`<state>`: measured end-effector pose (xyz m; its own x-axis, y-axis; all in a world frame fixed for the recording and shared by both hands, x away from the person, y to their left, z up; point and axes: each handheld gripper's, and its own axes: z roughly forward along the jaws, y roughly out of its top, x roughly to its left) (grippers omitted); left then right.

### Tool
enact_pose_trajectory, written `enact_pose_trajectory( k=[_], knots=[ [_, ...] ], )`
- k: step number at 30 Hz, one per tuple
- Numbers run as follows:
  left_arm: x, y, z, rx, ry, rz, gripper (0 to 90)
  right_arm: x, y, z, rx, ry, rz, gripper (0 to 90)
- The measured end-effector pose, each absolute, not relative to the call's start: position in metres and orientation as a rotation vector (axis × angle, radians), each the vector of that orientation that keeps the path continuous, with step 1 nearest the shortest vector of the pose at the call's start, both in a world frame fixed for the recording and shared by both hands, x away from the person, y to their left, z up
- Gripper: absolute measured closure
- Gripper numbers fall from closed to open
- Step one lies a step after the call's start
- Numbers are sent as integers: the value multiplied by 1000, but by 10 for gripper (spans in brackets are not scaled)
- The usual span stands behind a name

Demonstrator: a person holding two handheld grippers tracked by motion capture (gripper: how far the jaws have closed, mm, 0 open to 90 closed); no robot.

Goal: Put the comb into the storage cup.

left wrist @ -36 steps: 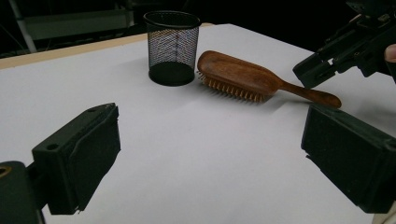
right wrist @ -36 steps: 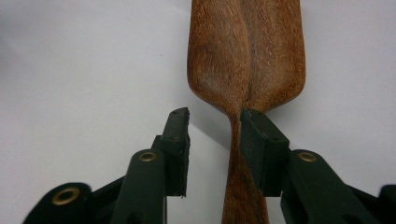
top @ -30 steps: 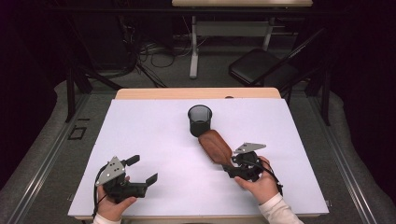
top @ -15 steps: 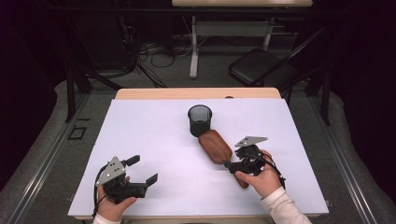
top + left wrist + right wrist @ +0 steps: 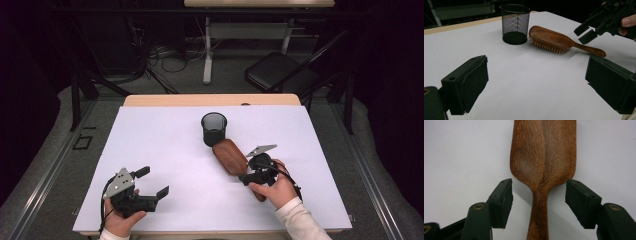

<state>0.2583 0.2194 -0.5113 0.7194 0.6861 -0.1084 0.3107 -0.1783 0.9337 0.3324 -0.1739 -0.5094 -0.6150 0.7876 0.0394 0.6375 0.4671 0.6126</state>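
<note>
Wooden hairbrush (image 5: pixel 231 156) lies bristles down, frame centre, touching mesh cup (image 5: pixel 214 128). My right tongs (image 5: pixel 538 203) straddle handle neck, jaws just closing, not pressing yet. Left tongs (image 5: pixel 535 85) released. Brush stiff, smooth, probably head-heavy; I grip neck.

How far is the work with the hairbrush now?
Done: nothing lifted; the wooden hairbrush lies bristles down beside the mesh cup. In hand: the right gripper straddles its handle, jaws open, not pressing. Left: closing and lifting. The left gripper waits open.
</note>
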Motion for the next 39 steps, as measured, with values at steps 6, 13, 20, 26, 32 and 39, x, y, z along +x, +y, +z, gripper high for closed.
enact_pose_trajectory(
  k=[6, 13, 20, 26, 32, 39],
  knots=[
    [258, 219, -511, 1776, 787, 404, 46, 335, -175, -512, 1307, 2484, 797, 405],
    [259, 219, -512, 1779, 790, 402, 47, 338, -173, -518, 1323, 2495, 774, 482],
    [259, 219, -512, 1776, 793, 399, 46, 339, -172, -524, 1341, 2502, 758, 539],
    [259, 219, -512, 1778, 790, 398, 46, 340, -170, -528, 1341, 2503, 757, 579],
    [259, 219, -512, 1778, 791, 399, 47, 342, -170, -533, 1354, 2499, 765, 598],
    [259, 219, -512, 1778, 792, 399, 47, 342, -169, -535, 1340, 2490, 770, 600]
  ],
)
